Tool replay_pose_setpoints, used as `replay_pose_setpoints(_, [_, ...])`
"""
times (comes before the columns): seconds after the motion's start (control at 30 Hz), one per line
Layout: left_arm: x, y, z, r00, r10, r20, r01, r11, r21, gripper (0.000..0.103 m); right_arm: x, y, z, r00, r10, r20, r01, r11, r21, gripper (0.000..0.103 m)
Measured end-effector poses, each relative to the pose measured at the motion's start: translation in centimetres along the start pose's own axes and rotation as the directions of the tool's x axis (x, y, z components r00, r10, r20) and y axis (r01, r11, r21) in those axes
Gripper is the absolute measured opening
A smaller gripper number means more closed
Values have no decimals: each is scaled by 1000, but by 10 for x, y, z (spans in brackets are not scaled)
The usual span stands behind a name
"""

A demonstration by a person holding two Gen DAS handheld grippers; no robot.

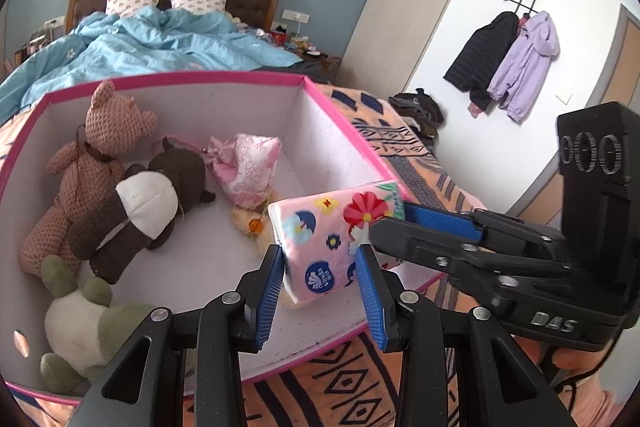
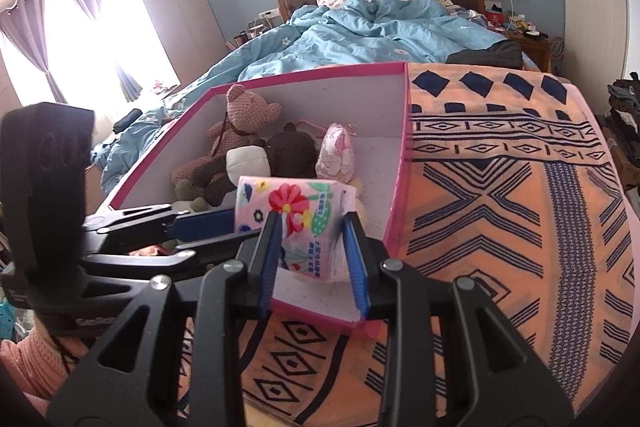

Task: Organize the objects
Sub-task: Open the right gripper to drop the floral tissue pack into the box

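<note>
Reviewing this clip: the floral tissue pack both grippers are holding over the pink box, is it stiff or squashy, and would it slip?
The tissue pack probably squashes: its wrapper creases by the right gripper in the right wrist view. It looks light for its size, held up by the left gripper and the right one. The glossy film may slide, though the ribbed blue pads should help.

Two black hand-held grippers with blue ribbed pads

The left hand-held gripper [image 1: 320,283] has black plastic scissor-like arms with triangular cut-outs, silver round screws at the pivots, and two blue finely ribbed pads [image 1: 267,297]. The right hand-held gripper [image 2: 312,259] is built alike: black arms, silver screws, blue pads [image 2: 356,267]. Seen from the left wrist, the right unit's black body bears raised "DAS" lettering and a tall block with three ringed circles. A black cable hangs beneath it. Peach-pink knit sleeves [image 2: 36,359] show under both units.
</note>
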State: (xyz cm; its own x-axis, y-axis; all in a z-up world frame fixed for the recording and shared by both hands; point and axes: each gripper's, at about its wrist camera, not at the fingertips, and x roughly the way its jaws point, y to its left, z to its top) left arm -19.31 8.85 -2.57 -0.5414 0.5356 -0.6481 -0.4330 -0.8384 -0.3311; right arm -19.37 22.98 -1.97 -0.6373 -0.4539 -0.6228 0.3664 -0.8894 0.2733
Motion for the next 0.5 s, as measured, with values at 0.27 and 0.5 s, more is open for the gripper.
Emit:
replay_pose_setpoints(0.27, [7, 3, 2, 1000, 18, -18, -18, 1000, -2, 37, 6, 5, 0, 1000, -13, -8, 13, 1000, -17, 36])
replay_pose_setpoints(0.5, [16, 5, 4, 998, 58, -40, -59, 998, -14, 38, 8, 3, 1, 1000, -20, -2, 20, 1000, 2, 37])
